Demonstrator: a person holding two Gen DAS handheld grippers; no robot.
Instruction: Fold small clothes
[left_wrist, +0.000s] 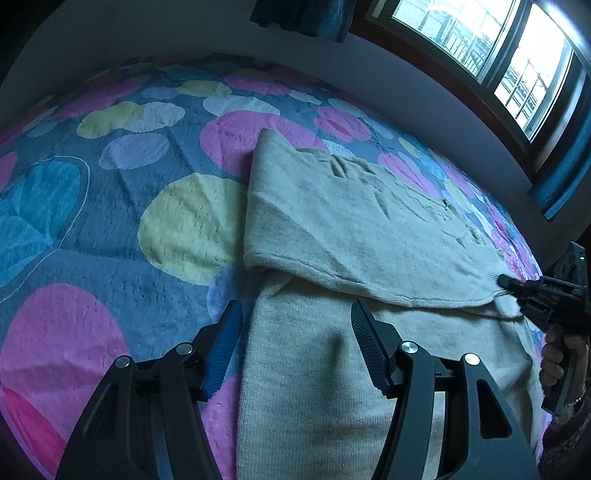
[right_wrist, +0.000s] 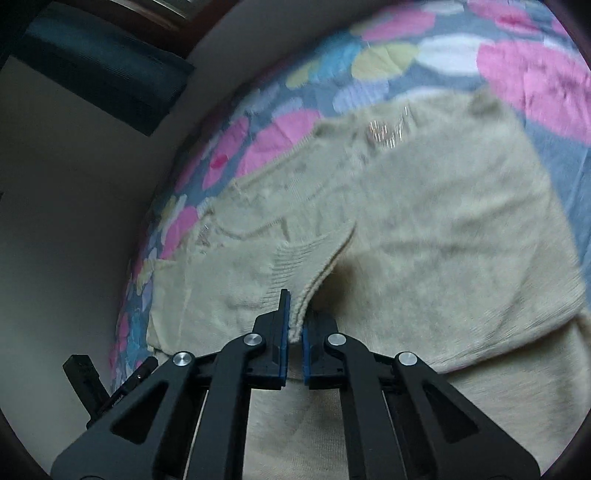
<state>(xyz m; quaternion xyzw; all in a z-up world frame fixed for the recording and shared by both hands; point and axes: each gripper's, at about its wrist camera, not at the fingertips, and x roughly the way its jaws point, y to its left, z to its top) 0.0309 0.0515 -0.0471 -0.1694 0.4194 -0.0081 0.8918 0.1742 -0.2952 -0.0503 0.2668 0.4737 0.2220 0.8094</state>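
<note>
Pinching cream knit sweater's (right_wrist: 424, 221) ribbed cuff (right_wrist: 306, 258)

A cream knit sweater (left_wrist: 332, 229) is lying across a bedspread (left_wrist: 110, 221) showing a grey-blue ground dotted with big ovals in pink, pale yellow, lilac, white and bright blue. A patch of glinting silvery threads (right_wrist: 384, 129) is catching the light near the sweater's upper part, and its ribbed cuff (right_wrist: 306, 273) is showing the same cream. The left hand-held gripper (left_wrist: 295, 339) is showing matte black arms, silver pivot screws and ridged blue pads (left_wrist: 223, 350); the right hand-held gripper (right_wrist: 293, 328) is wearing the same colours. Teal curtains (left_wrist: 565, 177) are hanging by a dark brown window frame (left_wrist: 480, 99), against a pale grey wall (left_wrist: 184, 33).
</note>
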